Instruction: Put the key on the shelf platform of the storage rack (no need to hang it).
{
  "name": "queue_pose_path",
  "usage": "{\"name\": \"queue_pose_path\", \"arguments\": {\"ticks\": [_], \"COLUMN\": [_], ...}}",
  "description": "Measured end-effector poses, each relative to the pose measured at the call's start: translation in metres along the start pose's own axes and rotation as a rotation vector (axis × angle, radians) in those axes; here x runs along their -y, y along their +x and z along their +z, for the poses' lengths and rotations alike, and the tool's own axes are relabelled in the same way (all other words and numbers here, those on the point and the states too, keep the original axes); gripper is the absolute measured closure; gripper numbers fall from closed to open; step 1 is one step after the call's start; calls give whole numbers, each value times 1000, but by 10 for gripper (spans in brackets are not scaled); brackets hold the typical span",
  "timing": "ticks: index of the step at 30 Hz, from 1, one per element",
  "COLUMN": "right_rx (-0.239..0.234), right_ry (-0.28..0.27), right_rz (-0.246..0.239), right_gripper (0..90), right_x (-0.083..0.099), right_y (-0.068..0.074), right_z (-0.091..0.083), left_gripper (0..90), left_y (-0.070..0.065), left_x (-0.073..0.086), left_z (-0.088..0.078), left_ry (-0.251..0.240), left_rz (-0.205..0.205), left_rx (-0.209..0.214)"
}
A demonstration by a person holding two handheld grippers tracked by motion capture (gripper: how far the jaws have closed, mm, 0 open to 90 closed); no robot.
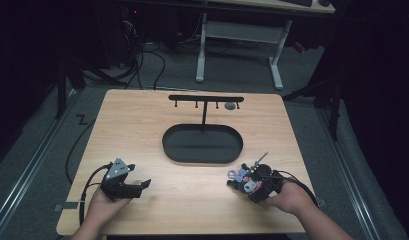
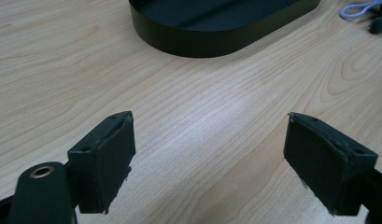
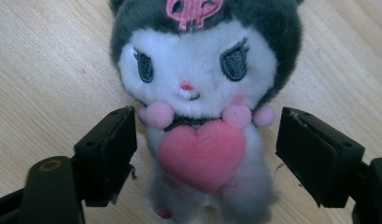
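In the high view the plush toy (image 1: 250, 184) at about 4 o'clock on the table (image 1: 142, 130) is largely hidden by the right gripper (image 1: 240, 184), and what the small lilac loop (image 1: 233, 174) just beside it joins to is hard to make out. The right gripper view cuts off the toy's ears and feet. There is one toy — grey-hooded, white-faced, with a pink heart (image 3: 201, 155) on its chest — lying face-up on the wood between the spread jaws, neither pad clearly touching it. The left gripper (image 1: 140, 185), at about 8 o'clock, is also spread wide over bare wood with nothing between its jaws. One black oval tray (image 1: 202, 155) sits at the centre; from its far side rises one post carrying a crossbar (image 1: 206, 98) with four small pegs, a grey round object (image 1: 230, 106) hanging near the rightmost. Two grippers and two hands are seen. Open wood runs between tray and near edge, and down the table's left side.
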State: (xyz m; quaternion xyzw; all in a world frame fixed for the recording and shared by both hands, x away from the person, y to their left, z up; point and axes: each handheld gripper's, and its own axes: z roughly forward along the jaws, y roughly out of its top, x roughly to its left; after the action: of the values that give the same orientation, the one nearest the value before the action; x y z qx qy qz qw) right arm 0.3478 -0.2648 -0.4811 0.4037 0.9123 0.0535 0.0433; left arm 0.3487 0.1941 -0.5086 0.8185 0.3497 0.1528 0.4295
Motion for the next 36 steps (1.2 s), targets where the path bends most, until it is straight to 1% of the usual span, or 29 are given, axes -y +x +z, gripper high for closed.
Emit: {"name": "queue_pose_path", "arguments": {"ticks": [4, 7, 10, 12, 17, 19, 20, 24, 25, 31, 36], "right_rx": [5, 8, 8, 11, 17, 6, -5, 3, 15, 40, 46], "right_ry": [11, 1, -8, -11, -11, -4, 5, -2, -9, -50, -73], "right_rz": [10, 4, 7, 6, -23, -21, -26, -7, -9, -11, 0], "right_gripper": [244, 281, 341, 351, 402, 432, 438, 450, 451, 452, 452], "right_x": [1, 3, 4, 4, 4, 4, 4, 4, 3, -1, -8], "right_y": [1, 0, 0, 0, 1, 1, 1, 2, 2, 3, 0], "right_z": [1, 2, 1, 1, 2, 1, 0, -3, -5, -21, -30], "left_gripper": [174, 174, 175, 175, 174, 174, 173, 172, 171, 170, 170], "left_y": [0, 0, 0, -1, -1, -1, -1, -2, -2, -3, -3], "left_x": [0, 0, 0, 0, 0, 0, 0, 0, 0, 0, 0], "left_z": [-1, -1, 0, 0, 1, 1, 1, 1, 1, 0, 0], "left_ry": [-3, -2, 0, 2, -1, -4, -4, -5, -4, -7, -5], "left_rz": [-3, -3, -4, -3, 6, 6, 6, 15, 17, 22, 24], "left_rx": [1, 2, 0, -1, -9, -10, -10, -19, -22, -23, -21]}}
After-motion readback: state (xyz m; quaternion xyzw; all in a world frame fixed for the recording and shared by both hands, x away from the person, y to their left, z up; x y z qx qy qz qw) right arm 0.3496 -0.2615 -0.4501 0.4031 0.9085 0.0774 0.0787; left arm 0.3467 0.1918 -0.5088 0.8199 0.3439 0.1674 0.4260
